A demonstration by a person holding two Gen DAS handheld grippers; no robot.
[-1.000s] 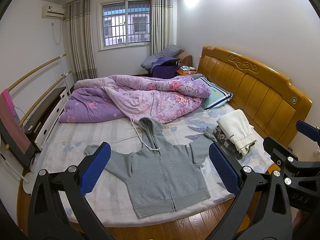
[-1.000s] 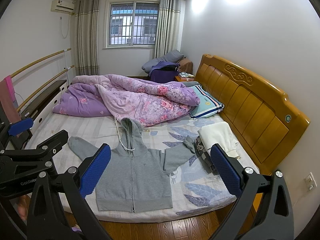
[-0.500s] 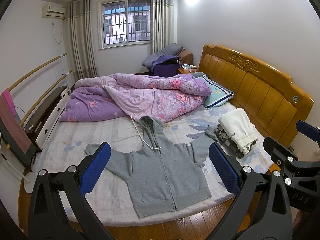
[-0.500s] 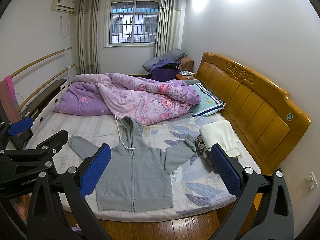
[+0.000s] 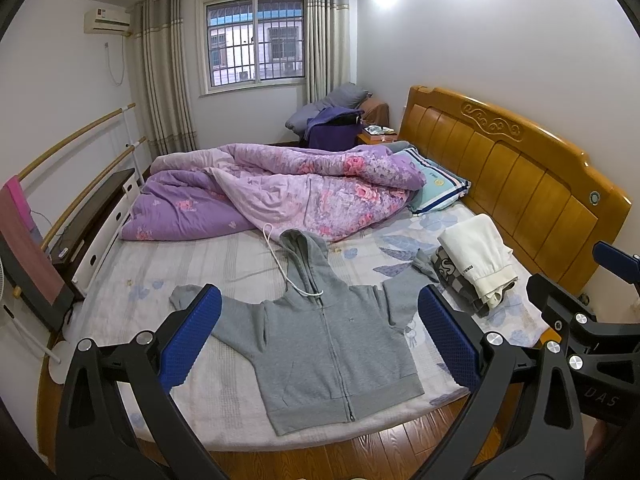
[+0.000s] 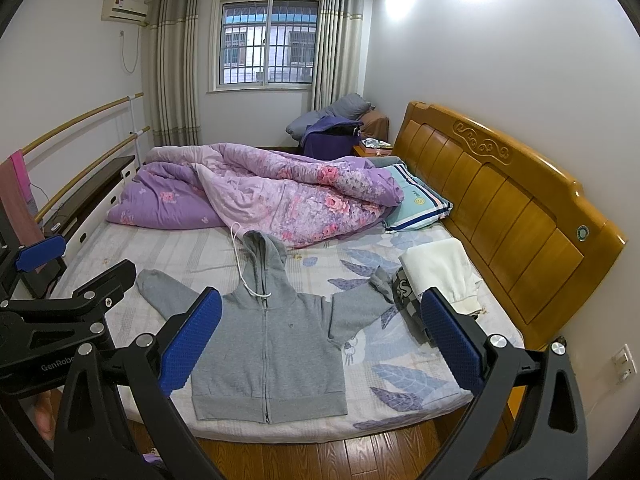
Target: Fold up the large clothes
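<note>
A grey zip hoodie [image 5: 320, 344] lies flat, front up, near the bed's front edge, sleeves spread and hood pointing to the far side; it also shows in the right wrist view [image 6: 268, 344]. A white drawstring [image 5: 280, 264] trails from the hood. My left gripper [image 5: 320, 336] is open and empty, held in the air short of the bed. My right gripper [image 6: 320, 340] is open and empty too, beside the left one, which shows at the left of its view.
A purple floral quilt [image 5: 288, 196] is bunched across the far half of the bed. A folded stack of clothes [image 5: 476, 260] lies by the wooden headboard [image 5: 520, 184], next to the hoodie's right sleeve. A striped pillow [image 5: 436, 188] lies beyond. Wooden floor [image 5: 360, 452] runs before the bed.
Both grippers have drifted slightly; the view of the bed shifts a little. The hoodie has not moved and both grippers stay open.
</note>
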